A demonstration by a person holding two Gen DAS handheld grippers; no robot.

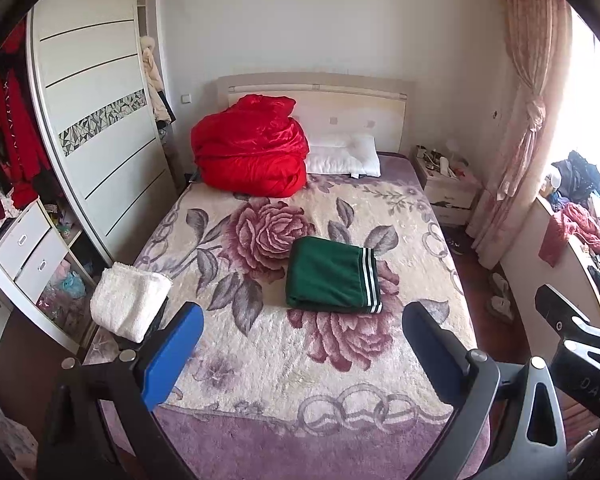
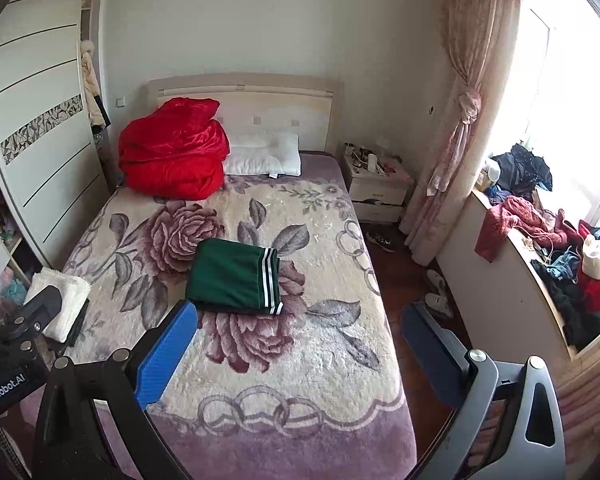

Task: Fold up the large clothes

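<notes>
Two grippers are hovering above the foot of the bed, both with their blue-padded fingers spread wide and nothing between them. The left gripper [image 1: 300, 354] is looking up the length of the floral blanket [image 1: 268, 364], and the right gripper [image 2: 300, 354] is hanging just to its side, nearer the window edge of the bed, its outer finger over the wooden floor.

The green garment [image 1: 330, 276], with white stripes along one edge, is lying folded into a neat rectangle near the middle of the blanket, on the big rose print, well apart from both grippers. A folded white fluffy towel [image 1: 130, 304] is sitting at the bed's left edge, just beyond the left gripper's left finger. At the head of the bed a red quilt [image 1: 250, 152] is lying bundled in a heap, touching a white pillow [image 1: 346, 156] beside it, both against the headboard [image 1: 316, 92].

A nightstand [image 2: 380, 188] with small clutter is standing beside the bed, by the tied pink curtain [image 2: 462, 120]. Clothes are piling on the window ledge [image 2: 540, 236]. The wardrobe [image 1: 96, 120] is standing along the bed's left side.
</notes>
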